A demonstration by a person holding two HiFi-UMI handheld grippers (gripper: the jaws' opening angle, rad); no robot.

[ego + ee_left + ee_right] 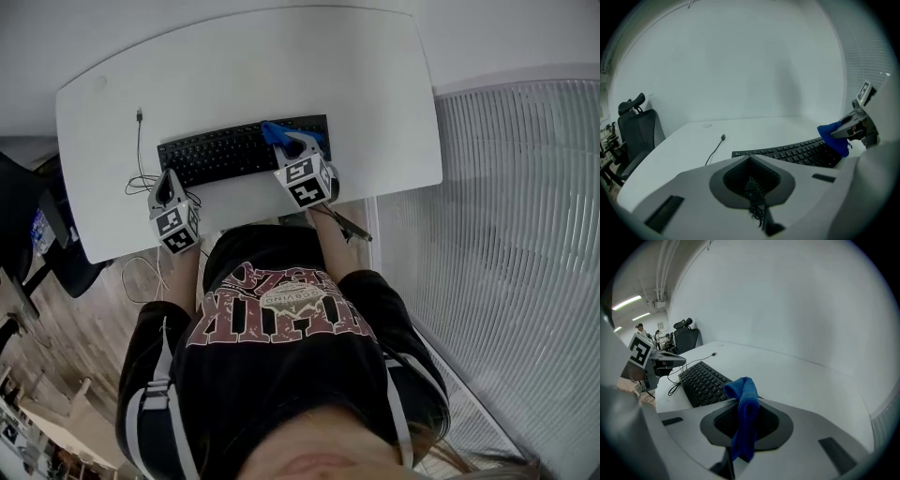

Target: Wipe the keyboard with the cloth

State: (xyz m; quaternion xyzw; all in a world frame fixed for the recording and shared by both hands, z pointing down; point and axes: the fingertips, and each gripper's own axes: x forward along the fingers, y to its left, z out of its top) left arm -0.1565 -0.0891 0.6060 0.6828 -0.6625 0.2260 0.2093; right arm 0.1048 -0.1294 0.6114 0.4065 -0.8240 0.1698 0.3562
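Right gripper (740, 405), jaws clamped on a folded blue cloth (744, 397), is held over the right end of a black keyboard (225, 153), with the cloth bunched at the jaw tips above the keys there; whether the fabric touches the keys cannot be told. The cloth runs back between the jaws and hangs over their front edge. Left gripper (750, 161), jaws drawn together with nothing between them, hovers just off the keyboard's near left corner, close to the front edge of the white table (234, 66). A thin dark cable (139, 150) lies on the tabletop left of the keyboard, its loose plug pointing toward the far side and its slack looped near the left gripper. A black office chair (635, 131) stands beyond the table's left end, against a plain pale wall.
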